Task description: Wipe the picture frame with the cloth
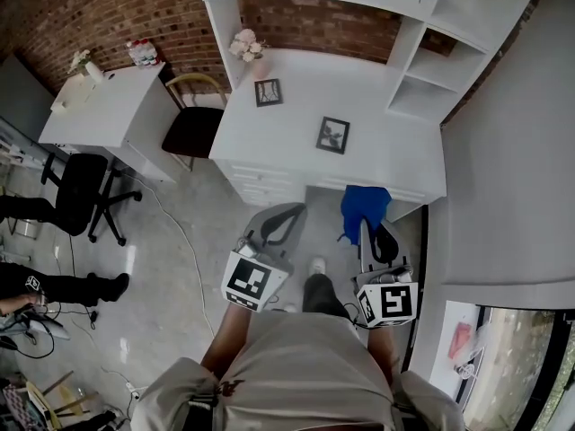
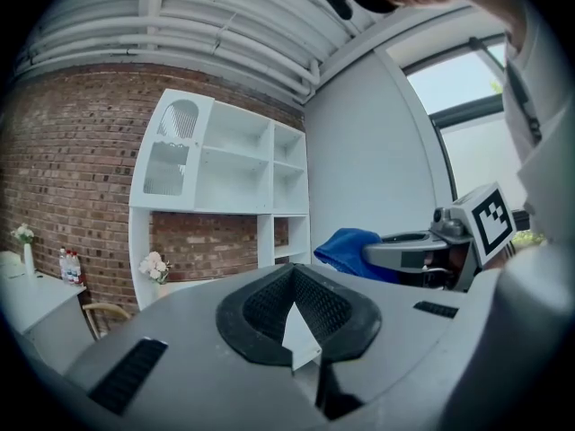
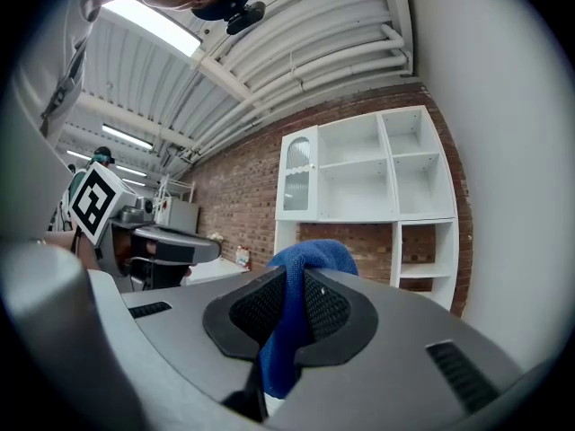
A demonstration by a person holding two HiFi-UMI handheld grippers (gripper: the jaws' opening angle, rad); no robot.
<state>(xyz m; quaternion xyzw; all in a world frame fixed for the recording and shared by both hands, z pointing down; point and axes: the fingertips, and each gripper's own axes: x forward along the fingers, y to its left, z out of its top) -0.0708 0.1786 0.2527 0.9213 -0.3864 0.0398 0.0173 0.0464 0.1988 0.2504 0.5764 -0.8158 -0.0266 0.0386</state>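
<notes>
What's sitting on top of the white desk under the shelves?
A picture frame near the front, a second frame further back, and a vase of pink flowers. The blue cloth in the right tool covers part of the desk's front edge.

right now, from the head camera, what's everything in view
desk: one, white, with shelf unit, against the brick wall
picture frames: two, dark, on the desk, apart
flowers: one bunch, pale pink, desk's back left corner
cloth: one, blue, at the desk's front edge
wooden chair: one, pale frame, dark seat, left of the desk
side table: one, white, far left
office chair: one, black, by the side table
another person's legs: dark, left edge
left gripper: grey, jaws together, nothing in them
right gripper: grey, shut on the cloth
</notes>
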